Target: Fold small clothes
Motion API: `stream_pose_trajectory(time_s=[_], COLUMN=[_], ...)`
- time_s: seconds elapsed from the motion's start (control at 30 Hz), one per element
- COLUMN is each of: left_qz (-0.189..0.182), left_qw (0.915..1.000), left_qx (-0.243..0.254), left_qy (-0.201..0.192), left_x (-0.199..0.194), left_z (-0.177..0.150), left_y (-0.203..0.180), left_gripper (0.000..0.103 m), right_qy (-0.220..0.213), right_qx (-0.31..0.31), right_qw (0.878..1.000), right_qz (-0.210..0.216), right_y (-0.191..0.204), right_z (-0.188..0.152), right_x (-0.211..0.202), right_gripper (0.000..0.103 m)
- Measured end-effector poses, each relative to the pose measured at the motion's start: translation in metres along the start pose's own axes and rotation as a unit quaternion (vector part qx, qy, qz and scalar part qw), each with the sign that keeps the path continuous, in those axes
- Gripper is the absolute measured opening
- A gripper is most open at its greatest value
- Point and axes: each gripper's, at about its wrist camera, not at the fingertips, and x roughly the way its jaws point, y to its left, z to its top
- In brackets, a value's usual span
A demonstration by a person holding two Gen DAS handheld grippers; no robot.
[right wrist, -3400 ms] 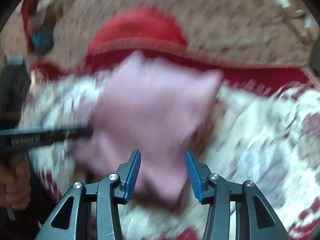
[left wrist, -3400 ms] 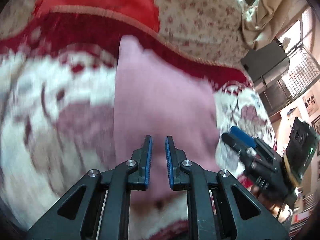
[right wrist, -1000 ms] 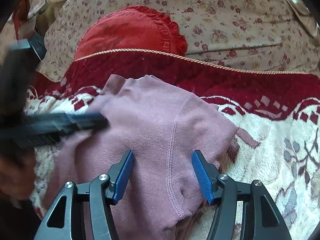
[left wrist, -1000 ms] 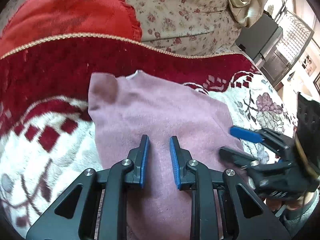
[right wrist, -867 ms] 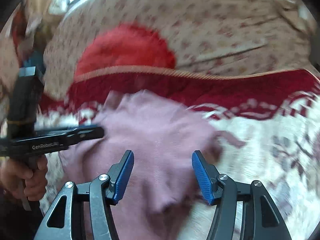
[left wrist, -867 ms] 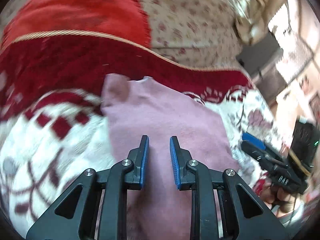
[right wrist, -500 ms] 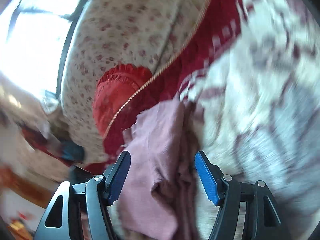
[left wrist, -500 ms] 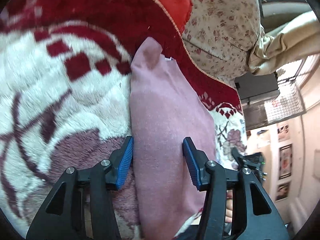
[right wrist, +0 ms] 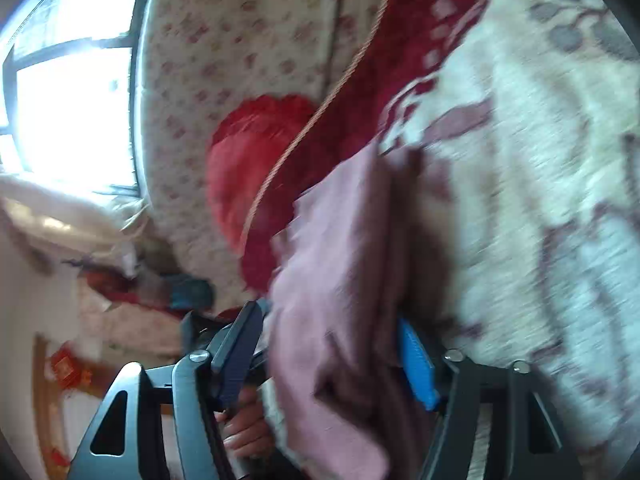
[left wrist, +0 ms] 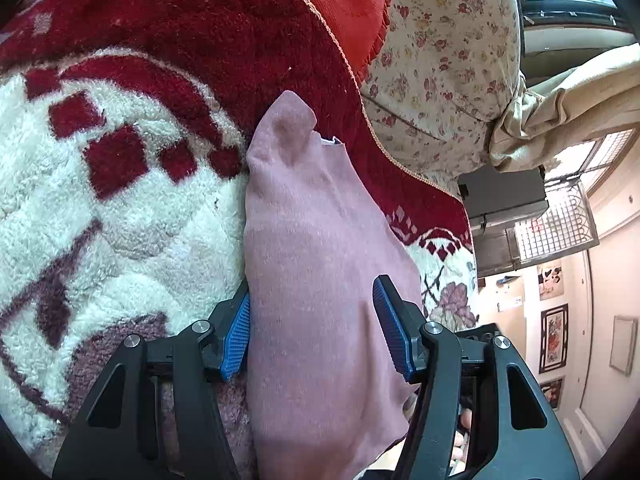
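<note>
A small mauve-pink garment point(left wrist: 316, 240) lies folded on a fleecy red-and-white blanket point(left wrist: 100, 220). My left gripper point(left wrist: 312, 308) is rolled onto its side at the garment's near end. Its jaws are opening, with the cloth between the blue pads point(left wrist: 238, 336) and not pinched. In the blurred right wrist view my right gripper point(right wrist: 332, 320) is also rolled over. Its jaws are closing around a bunched edge of the garment point(right wrist: 340, 260), which fills the gap between them. A hand point(right wrist: 240, 432) shows below that cloth.
A red cushion point(left wrist: 352, 0) and a flowered sofa back point(left wrist: 440, 60) rise behind the blanket. A beige curtain point(left wrist: 560, 112) and a dark box point(left wrist: 500, 196) stand to the right. A bright window point(right wrist: 68, 112) fills the left of the right wrist view.
Both grippers have rolled sideways and come down to the garment. The left jaws went from nearly shut to wide apart. The right jaws have narrowed a little around the bunched cloth.
</note>
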Motion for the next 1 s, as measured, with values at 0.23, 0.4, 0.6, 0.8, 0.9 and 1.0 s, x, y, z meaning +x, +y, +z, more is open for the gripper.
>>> stream_pose_trajectory(time_s=[0.23, 0.4, 0.6, 0.8, 0.9, 1.0], left_qz=[0.001, 0.038, 0.078, 0.118, 0.12, 0.115], left_qw=[1.0, 0.9982, 0.9888, 0.9597, 0.9531, 0.9552], left_qx=[0.002, 0.045, 0.121, 0.242, 0.262, 0.256], left_qy=[-0.001, -0.01, -0.04, -0.08, -0.091, -0.095], left_x=[0.0, -0.002, -0.008, -0.017, -0.021, -0.029], left_z=[0.0, -0.005, -0.017, -0.035, -0.036, -0.033], left_y=[0.001, -0.007, -0.03, -0.068, -0.075, -0.074], left_gripper=[0.057, 0.038, 0.028, 0.028, 0.028, 0.028], right_qy=[0.023, 0.031, 0.018, 0.001, 0.0, 0.001], right_qx=[-0.043, -0.102, -0.129, -0.137, -0.144, -0.151], right_qw=[0.998, 0.992, 0.99, 0.99, 0.989, 0.988], right_qz=[-0.039, -0.064, -0.051, -0.035, -0.027, -0.015], right_y=[0.009, 0.016, 0.029, 0.04, 0.043, 0.047], right_z=[0.001, -0.002, -0.006, -0.011, -0.015, -0.018], right_x=[0.016, 0.023, 0.014, 0.005, 0.002, 0.001], right_gripper=[0.048, 0.037, 0.022, 0.022, 0.022, 0.022])
